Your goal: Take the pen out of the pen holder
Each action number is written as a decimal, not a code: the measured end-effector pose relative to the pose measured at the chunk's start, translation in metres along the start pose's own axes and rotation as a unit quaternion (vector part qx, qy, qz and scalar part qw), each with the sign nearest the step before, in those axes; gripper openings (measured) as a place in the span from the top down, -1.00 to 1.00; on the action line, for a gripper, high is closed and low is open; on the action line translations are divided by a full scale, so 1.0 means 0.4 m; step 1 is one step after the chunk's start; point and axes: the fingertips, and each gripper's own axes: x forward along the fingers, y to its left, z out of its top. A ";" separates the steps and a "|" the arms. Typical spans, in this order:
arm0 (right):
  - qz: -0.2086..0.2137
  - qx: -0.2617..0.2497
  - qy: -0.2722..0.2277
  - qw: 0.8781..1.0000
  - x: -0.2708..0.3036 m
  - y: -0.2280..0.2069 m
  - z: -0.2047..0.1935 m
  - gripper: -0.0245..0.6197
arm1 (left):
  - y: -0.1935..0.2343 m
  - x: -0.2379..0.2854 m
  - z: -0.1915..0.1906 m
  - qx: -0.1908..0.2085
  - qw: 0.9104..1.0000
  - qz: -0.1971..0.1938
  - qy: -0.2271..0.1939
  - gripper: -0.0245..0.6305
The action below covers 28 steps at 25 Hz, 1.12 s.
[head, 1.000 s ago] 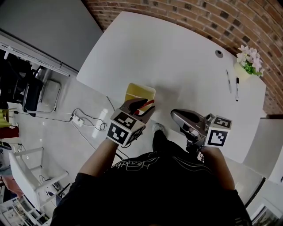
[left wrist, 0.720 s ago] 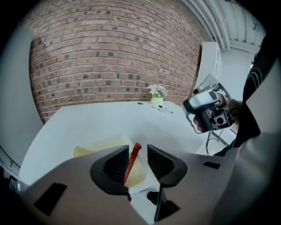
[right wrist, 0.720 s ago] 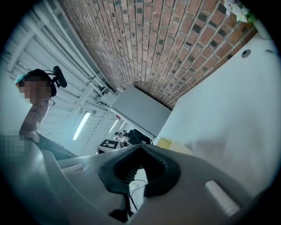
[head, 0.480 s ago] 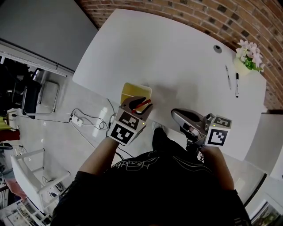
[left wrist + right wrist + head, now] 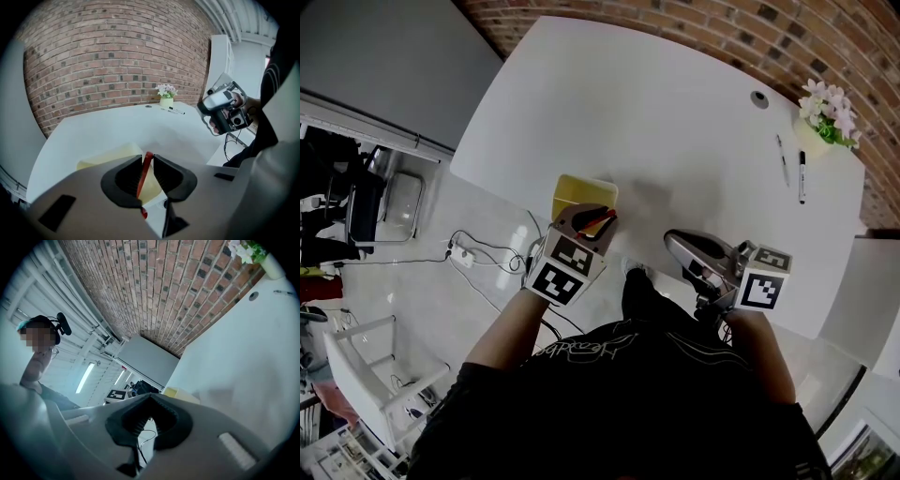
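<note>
The task is at the grasp, by the look of it: the red pen (image 5: 145,169) stands in the yellow holder (image 5: 577,191) at the near edge of the white counter (image 5: 675,112), and the left tool (image 5: 147,158) points steeply down over it. Its jaws have just been closing, and in the left gripper view the pen runs up between them, filling the narrow gap at the tips so that both pads seem to bear on it. The pen's lower end shows below the jaws, down toward the holder, so it does not look lifted out yet. What appears to remain is to draw it up clear of the holder's rim and carry it off. The right tool (image 5: 677,244) hangs level off the counter's near edge, well apart from the holder, its jaws together and nothing in them. Two other pens (image 5: 801,178) lie far across the counter beside a small flowerpot (image 5: 821,120), well apart from either tool.
</note>
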 end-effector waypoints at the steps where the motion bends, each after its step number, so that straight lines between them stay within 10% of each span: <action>1: 0.000 0.001 0.000 1.000 0.000 -0.001 -0.001 0.91 | -0.001 0.001 0.000 0.002 1.000 0.000 0.001 0.68; 28: 0.020 0.001 0.000 1.000 -0.013 0.047 -0.035 0.91 | -0.005 -0.075 0.028 -0.004 0.999 0.045 -0.028 0.76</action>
